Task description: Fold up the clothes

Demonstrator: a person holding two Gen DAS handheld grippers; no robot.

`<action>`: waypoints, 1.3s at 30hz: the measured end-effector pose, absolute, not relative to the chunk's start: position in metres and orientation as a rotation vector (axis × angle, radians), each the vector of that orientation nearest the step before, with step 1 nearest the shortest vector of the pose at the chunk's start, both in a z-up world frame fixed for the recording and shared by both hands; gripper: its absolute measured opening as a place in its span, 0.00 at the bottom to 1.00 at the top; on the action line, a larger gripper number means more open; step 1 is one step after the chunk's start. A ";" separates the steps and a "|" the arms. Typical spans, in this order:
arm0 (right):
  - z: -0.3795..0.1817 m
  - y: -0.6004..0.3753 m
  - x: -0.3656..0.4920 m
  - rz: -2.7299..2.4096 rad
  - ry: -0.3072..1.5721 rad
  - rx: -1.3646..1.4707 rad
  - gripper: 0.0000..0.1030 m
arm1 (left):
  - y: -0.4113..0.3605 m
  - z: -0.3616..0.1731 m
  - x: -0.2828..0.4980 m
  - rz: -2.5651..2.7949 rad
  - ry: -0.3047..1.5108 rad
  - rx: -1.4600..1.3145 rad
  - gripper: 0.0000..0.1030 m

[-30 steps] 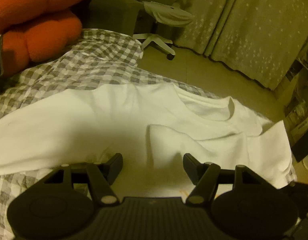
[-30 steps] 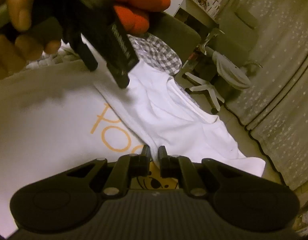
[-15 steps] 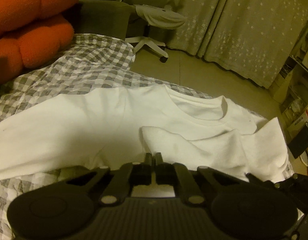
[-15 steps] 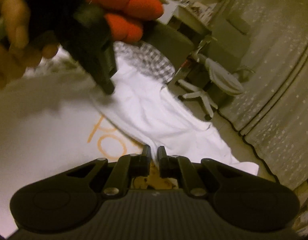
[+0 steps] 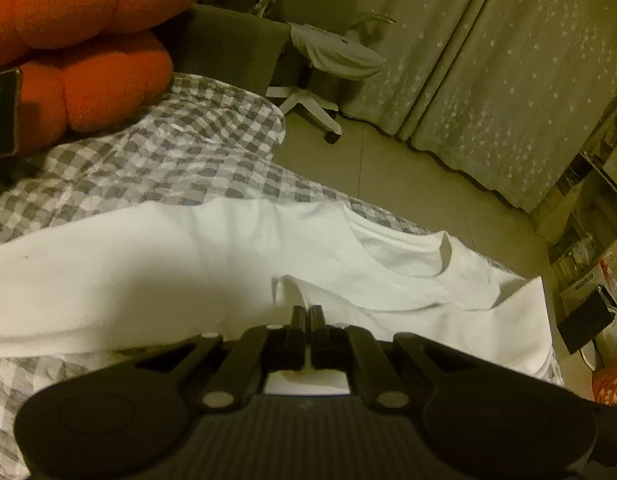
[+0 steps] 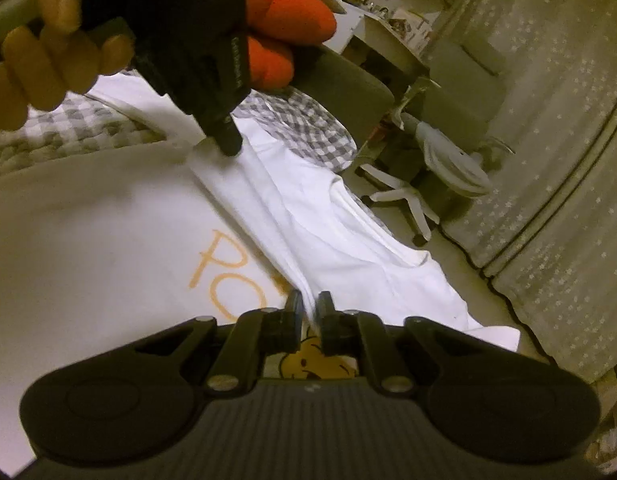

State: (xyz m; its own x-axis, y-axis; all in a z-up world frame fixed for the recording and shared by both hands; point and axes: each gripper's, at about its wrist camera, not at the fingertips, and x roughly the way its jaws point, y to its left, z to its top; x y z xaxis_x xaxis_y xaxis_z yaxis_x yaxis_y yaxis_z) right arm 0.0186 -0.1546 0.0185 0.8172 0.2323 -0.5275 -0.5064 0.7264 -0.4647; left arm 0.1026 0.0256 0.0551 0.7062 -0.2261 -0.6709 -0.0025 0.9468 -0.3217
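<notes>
A white T-shirt (image 5: 180, 264) with orange print (image 6: 212, 264) lies spread on a grey checked bedspread (image 5: 160, 164). Its collar (image 5: 412, 248) faces the bed's far edge. My left gripper (image 5: 307, 312) is shut on a fold of the shirt near the folded-over sleeve. It also shows in the right wrist view (image 6: 228, 140), held by a hand, its tips pinching the shirt edge. My right gripper (image 6: 309, 300) is shut on the folded edge of the shirt, above a yellow cartoon print (image 6: 316, 360).
An orange cushion (image 5: 88, 40) sits at the bed's head. A white office chair (image 5: 328, 64) stands on the floor beyond the bed, before starred curtains (image 5: 508, 80). Shelves (image 5: 588, 248) stand at the right.
My left gripper has closed from open onto the shirt fold and lifted it slightly. My right gripper stays shut on the shirt edge, and the fold has drawn across.
</notes>
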 end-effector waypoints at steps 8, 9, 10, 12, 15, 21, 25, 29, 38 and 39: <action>0.038 -0.192 0.033 0.290 0.483 -0.524 0.16 | 0.053 0.067 0.115 -0.040 0.695 -0.281 0.01; 0.040 -0.197 0.035 0.269 0.497 -0.507 0.16 | 0.055 0.067 0.118 -0.031 0.683 -0.273 0.01; 0.041 -0.202 0.037 0.248 0.512 -0.486 0.16 | 0.057 0.068 0.121 -0.023 0.675 -0.265 0.01; 0.047 -0.219 0.043 0.197 0.539 -0.408 0.17 | 0.061 0.067 0.125 -0.015 0.662 -0.260 0.01; 0.058 -0.258 0.054 0.068 0.585 -0.199 0.19 | 0.066 0.066 0.129 -0.017 0.659 -0.269 0.01; 0.048 -0.311 0.068 0.010 0.693 0.078 0.20 | 0.063 0.069 0.125 -0.039 0.631 -0.283 0.01; 0.050 -0.302 0.073 0.067 0.656 0.034 0.37 | 0.066 0.074 0.122 -0.050 0.599 -0.316 0.01; 0.043 -0.288 0.070 0.163 0.686 -0.108 0.37 | 0.070 0.080 0.118 -0.069 0.557 -0.350 0.01; 0.030 -0.286 0.082 0.019 0.752 -0.089 0.06 | 0.070 0.078 0.116 -0.096 0.559 -0.374 0.01; 0.033 -0.297 0.082 -0.006 0.766 0.021 0.06 | 0.070 0.080 0.114 -0.100 0.546 -0.374 0.01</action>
